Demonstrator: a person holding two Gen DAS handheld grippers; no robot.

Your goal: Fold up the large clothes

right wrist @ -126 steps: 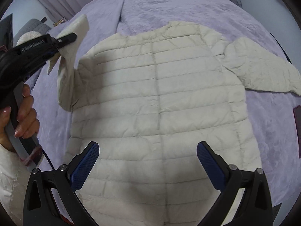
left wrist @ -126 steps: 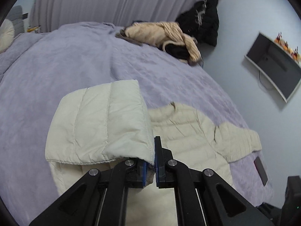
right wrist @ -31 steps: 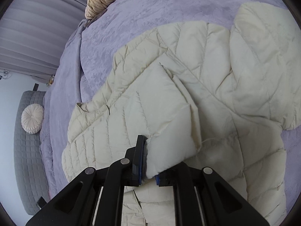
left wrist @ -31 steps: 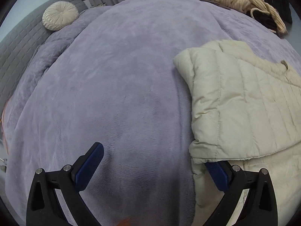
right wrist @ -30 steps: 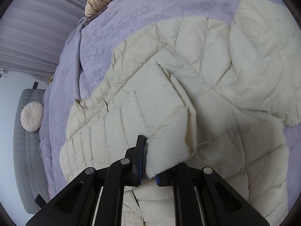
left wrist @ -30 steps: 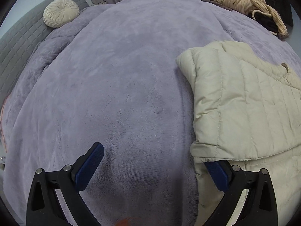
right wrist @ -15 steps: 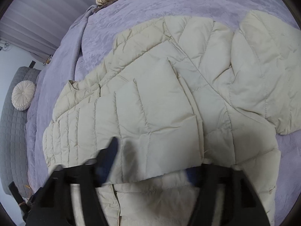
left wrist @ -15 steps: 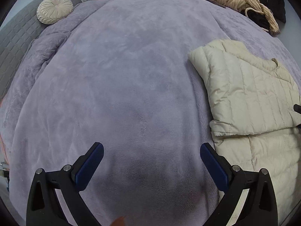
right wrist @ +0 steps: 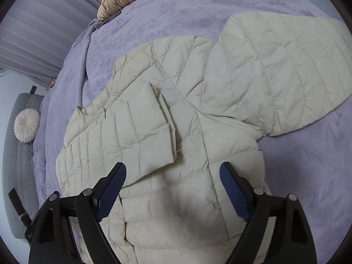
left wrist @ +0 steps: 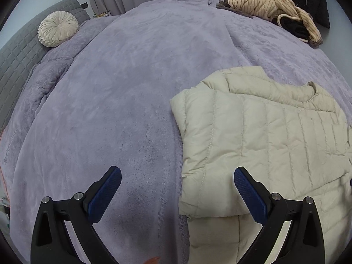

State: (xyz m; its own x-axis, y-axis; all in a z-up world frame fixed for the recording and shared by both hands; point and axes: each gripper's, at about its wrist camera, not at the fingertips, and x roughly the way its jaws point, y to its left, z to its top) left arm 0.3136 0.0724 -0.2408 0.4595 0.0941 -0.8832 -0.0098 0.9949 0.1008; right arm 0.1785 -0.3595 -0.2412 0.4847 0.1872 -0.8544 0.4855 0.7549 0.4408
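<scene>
On plush lilac bedspread (left wrist: pixel 132 92): puffy quilted cream jacket (right wrist: pixel 176 132).

Jacket (left wrist: pixel 264 145) on bedspread (left wrist: pixel 123 101), lower right of left wrist frame; round cushion (left wrist: pixel 57 28) upper left; clothes pile (left wrist: pixel 270 6) upper right, behind jacket.

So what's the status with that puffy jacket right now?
Both grippers, left and right, open, empty; right's jaws just opened. Jacket: one sleeve folded in, other sleeve still out. Nothing in the way.

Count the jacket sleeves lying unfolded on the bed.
1: the far sleeve lies spread on the purple blanket. The other sleeve is folded across the jacket's body.
</scene>
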